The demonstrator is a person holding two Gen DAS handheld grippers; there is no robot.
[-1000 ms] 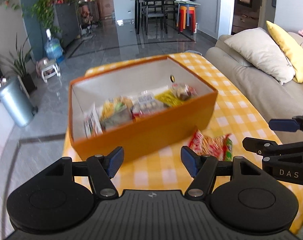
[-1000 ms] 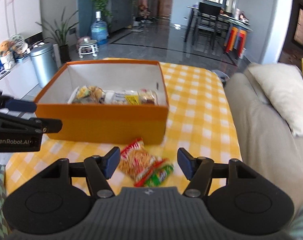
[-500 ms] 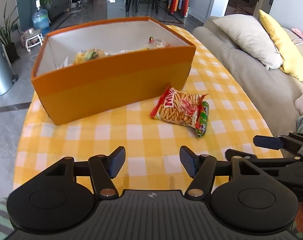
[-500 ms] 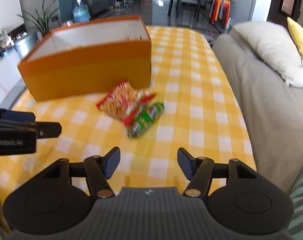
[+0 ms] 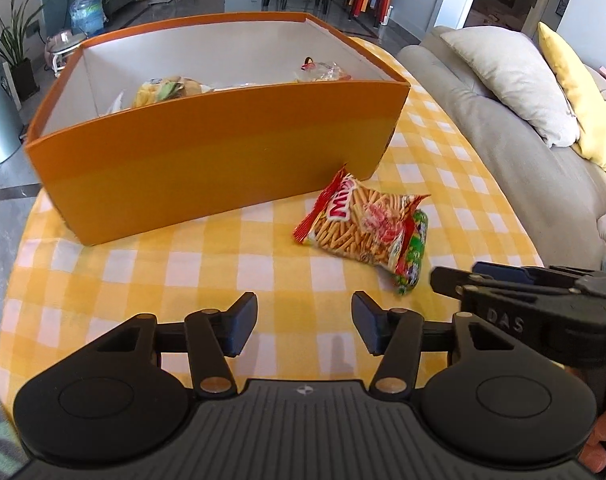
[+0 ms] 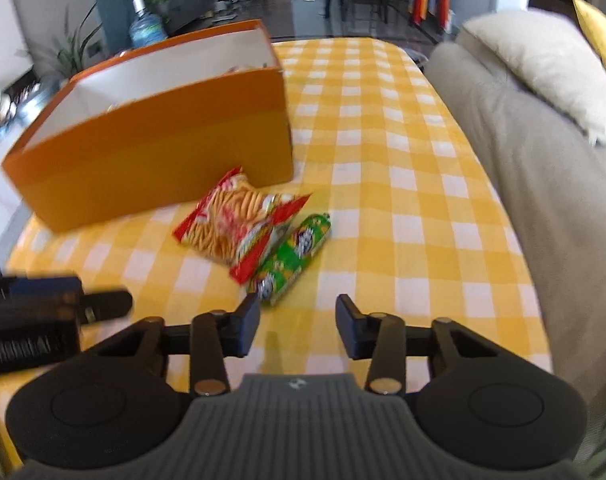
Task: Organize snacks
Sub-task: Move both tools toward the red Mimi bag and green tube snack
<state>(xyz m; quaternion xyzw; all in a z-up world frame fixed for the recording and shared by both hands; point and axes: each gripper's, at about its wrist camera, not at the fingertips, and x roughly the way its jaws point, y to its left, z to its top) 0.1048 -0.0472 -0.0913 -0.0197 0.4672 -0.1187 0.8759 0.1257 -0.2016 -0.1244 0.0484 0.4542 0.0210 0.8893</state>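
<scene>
Right wrist view: right gripper (image 6: 297, 324) lowered near green packet (image 6: 293, 258), jaws just narrowed, nothing between. Left gripper (image 5: 305, 322) likewise parted, empty. Red packet (image 5: 365, 222) beside orange box (image 5: 207, 168), unpicked.

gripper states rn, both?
Left gripper: open, nothing between the fingers, jaws just been closing.
Right gripper: open, empty, jaws just been closing; green snack pack lies just ahead.

Bare checked tablecloth (image 6: 383, 216) lies open right of the orange box (image 6: 151, 152); sofa (image 6: 543, 168) bounds the far side
</scene>
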